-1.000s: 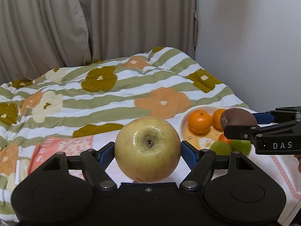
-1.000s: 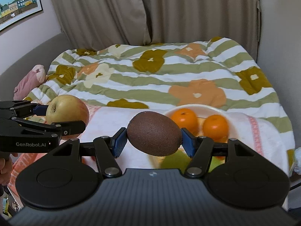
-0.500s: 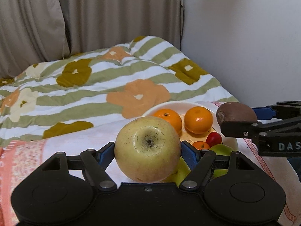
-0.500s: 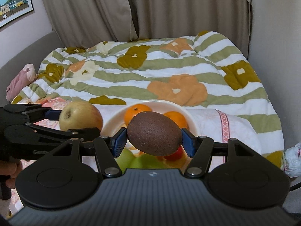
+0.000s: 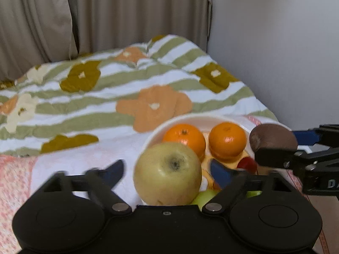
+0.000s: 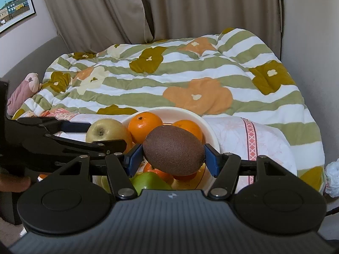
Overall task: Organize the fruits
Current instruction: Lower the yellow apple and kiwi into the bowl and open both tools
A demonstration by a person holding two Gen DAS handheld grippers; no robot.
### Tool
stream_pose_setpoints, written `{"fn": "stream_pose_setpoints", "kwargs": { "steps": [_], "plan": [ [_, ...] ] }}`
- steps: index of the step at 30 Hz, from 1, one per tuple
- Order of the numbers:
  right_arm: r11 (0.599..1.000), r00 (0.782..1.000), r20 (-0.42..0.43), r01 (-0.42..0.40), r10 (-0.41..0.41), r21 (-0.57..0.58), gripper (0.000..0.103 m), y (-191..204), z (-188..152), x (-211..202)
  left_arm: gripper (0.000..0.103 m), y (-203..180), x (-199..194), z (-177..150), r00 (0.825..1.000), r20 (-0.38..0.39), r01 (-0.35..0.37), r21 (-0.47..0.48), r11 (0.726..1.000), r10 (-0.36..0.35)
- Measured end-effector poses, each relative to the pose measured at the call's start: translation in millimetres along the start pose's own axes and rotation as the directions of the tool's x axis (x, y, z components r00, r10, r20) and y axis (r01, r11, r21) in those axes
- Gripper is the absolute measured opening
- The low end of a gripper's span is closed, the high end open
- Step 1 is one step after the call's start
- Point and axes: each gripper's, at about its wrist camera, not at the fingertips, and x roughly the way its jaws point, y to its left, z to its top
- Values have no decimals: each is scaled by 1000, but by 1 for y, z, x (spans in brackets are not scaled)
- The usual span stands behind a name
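My left gripper (image 5: 167,172) has its jaws spread, blurred with motion. The yellow apple (image 5: 168,172) sits between them with gaps on both sides, over the left rim of the white bowl (image 5: 188,119). It also shows in the right wrist view (image 6: 106,130). My right gripper (image 6: 172,158) is shut on a brown kiwi (image 6: 173,150) and holds it above the bowl (image 6: 209,131). The bowl holds two oranges (image 5: 184,136), (image 5: 226,137), a red fruit (image 5: 246,164) and green fruit (image 6: 148,181).
The bowl stands on a white and pink cloth (image 6: 250,135) at the foot of a bed with a flowered green-striped quilt (image 6: 169,78). A wall (image 5: 275,53) is close on the right. Curtains (image 6: 169,6) hang behind. A pink soft toy (image 6: 23,91) lies far left.
My left gripper has opened off the apple, which now sits at the bowl's left rim. Both grippers have moved in over the bowl. The right one still holds the kiwi.
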Motion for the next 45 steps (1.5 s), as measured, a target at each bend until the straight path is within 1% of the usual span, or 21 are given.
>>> {"fn": "stream_pose_setpoints", "kwargs": {
  "steps": [2, 8, 12, 17, 24, 32, 33, 34, 35, 37, 40, 43, 45],
  "plan": [
    [1000, 1000, 4, 2, -3, 6, 77, 0, 1, -1, 101, 0, -8, 1, 1000, 20, -12, 12, 1000, 12],
    [1000, 1000, 6, 16, -16, 11, 77, 3, 5, -4, 101, 3, -27, -3, 999, 15, -35, 24, 999, 35],
    [1000, 1000, -7, 12, -12, 1, 77, 9, 8, 1, 101, 7, -40, -12, 999, 10, -48, 10, 999, 48],
    [997, 999, -28, 20, -22, -78, 77, 23, 4, 11, 101, 13, -50, -22, 998, 1, -68, -10, 998, 68],
    [993, 999, -49, 7, -12, -116, 77, 29, -2, 28, 101, 22, -57, -33, 995, -6, -100, -41, 994, 99],
    [985, 999, -49, -19, 11, -169, 78, 39, -6, 40, 101, 19, -60, -42, 992, -4, -127, -51, 991, 126],
    [984, 999, -41, -27, 20, -174, 84, 40, -6, 39, 101, 18, -60, -43, 992, -3, -129, -53, 990, 129],
    [983, 999, -33, -44, 39, -181, 97, 41, -6, 37, 101, 18, -59, -44, 991, -4, -132, -55, 990, 132],
    [982, 999, -27, -46, 42, -184, 103, 42, -6, 35, 101, 18, -59, -45, 991, -6, -136, -56, 989, 136],
    [983, 999, 1, -32, 33, -180, 103, 42, -8, 29, 101, 16, -60, -46, 988, -20, -153, -58, 986, 153],
    [983, 999, -5, -50, 50, -175, 103, 40, -9, 25, 101, 15, -67, -47, 984, -19, -178, -75, 981, 177],
    [984, 999, 5, -42, 44, -171, 103, 41, -9, 18, 101, 17, -75, -49, 982, -24, -189, -94, 978, 187],
    [987, 999, 21, -32, 36, -156, 103, 43, -8, 10, 101, 19, -83, -52, 980, -27, -199, -89, 976, 197]
  ]
}}
